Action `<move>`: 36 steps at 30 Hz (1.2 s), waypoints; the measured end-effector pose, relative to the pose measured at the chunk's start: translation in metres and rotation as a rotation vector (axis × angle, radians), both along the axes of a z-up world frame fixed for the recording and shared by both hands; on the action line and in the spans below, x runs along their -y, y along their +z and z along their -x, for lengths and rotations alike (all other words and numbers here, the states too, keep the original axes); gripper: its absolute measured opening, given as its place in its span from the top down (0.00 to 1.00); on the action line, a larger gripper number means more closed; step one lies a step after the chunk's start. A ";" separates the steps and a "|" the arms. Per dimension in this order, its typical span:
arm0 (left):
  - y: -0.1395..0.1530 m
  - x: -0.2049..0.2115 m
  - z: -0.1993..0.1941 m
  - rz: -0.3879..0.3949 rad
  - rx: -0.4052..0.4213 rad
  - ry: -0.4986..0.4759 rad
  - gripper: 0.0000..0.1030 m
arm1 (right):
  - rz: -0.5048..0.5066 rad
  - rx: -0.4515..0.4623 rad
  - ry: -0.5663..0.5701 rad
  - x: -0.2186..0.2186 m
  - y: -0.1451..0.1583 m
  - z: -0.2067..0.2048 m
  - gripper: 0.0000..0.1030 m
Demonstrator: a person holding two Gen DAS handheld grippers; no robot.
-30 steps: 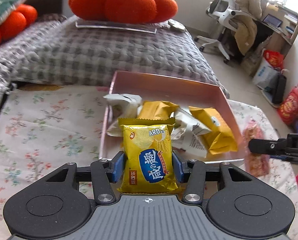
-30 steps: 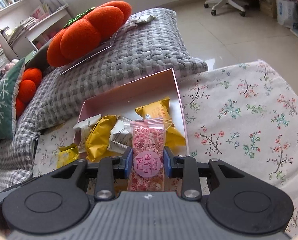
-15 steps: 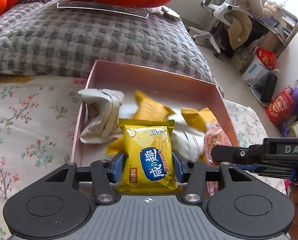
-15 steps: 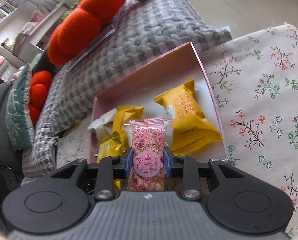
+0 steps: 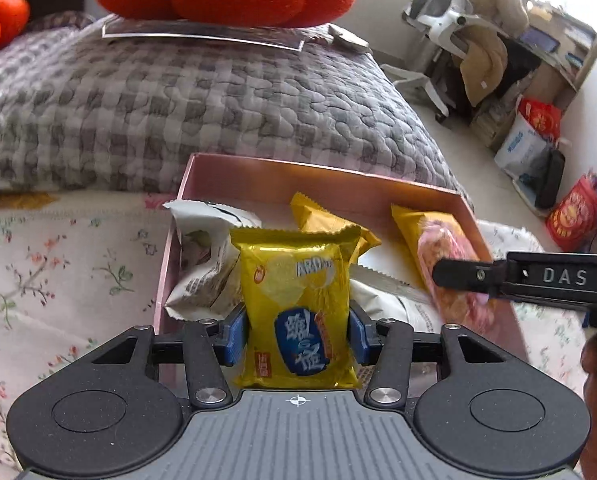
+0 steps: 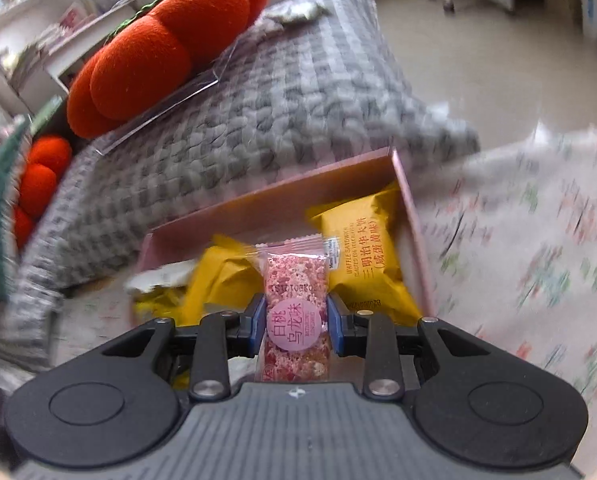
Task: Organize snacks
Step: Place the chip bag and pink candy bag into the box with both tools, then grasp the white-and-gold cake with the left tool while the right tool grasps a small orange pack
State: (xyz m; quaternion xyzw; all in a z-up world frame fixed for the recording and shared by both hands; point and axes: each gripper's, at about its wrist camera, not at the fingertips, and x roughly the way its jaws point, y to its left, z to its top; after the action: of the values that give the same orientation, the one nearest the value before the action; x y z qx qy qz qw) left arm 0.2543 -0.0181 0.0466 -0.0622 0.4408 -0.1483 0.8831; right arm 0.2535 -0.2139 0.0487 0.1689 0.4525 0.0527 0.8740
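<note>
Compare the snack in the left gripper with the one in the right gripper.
The yellow packet is opaque foil with a blue label; the pink bar has a clear wrapper and a round pink sticker. The yellow packet is wider and puffier, the pink bar narrow and flat. Both are held upright over the pink box.

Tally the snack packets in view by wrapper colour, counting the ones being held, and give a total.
Yellow foil snack packets: 3
White printed snack packets: 2
Pink clear-wrapped snack bar: 1
Total: 6
</note>
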 end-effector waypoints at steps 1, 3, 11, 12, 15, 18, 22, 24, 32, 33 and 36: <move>0.002 0.001 0.000 -0.016 -0.001 -0.013 0.51 | 0.025 0.017 0.019 -0.002 0.000 0.000 0.71; 0.007 0.003 0.004 -0.048 0.003 -0.041 0.46 | 0.018 0.009 0.032 -0.002 -0.003 0.001 0.68; 0.047 -0.009 0.030 -0.088 0.104 -0.008 0.34 | 0.059 0.029 0.020 0.000 0.028 0.022 0.57; 0.052 -0.011 0.034 -0.096 0.113 0.003 0.33 | 0.068 0.035 0.018 0.000 0.031 0.026 0.57; 0.063 -0.017 0.046 -0.101 0.123 0.032 0.33 | 0.057 0.037 0.000 0.005 0.039 0.040 0.57; 0.067 -0.023 0.061 -0.114 0.110 0.075 0.32 | 0.022 0.032 -0.035 0.015 0.046 0.053 0.57; 0.063 -0.029 0.078 -0.110 0.054 0.098 0.32 | -0.003 0.009 -0.057 0.018 0.050 0.073 0.56; 0.065 -0.033 0.092 -0.104 0.044 0.111 0.32 | 0.005 0.006 -0.060 0.017 0.056 0.082 0.56; 0.070 -0.034 0.141 -0.071 0.039 0.087 0.32 | 0.057 0.010 -0.019 0.009 0.068 0.128 0.52; 0.069 -0.033 0.146 -0.074 0.035 0.078 0.32 | 0.065 0.010 -0.015 0.009 0.068 0.133 0.50; 0.064 -0.030 0.160 -0.097 0.030 0.049 0.32 | 0.071 0.008 -0.009 0.010 0.069 0.149 0.48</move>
State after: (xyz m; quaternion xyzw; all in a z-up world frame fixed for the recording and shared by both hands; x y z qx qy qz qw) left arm 0.0938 0.0121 0.1103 -0.0278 0.4323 -0.1062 0.8950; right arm 0.1049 -0.2241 0.1180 0.1395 0.4500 0.0332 0.8814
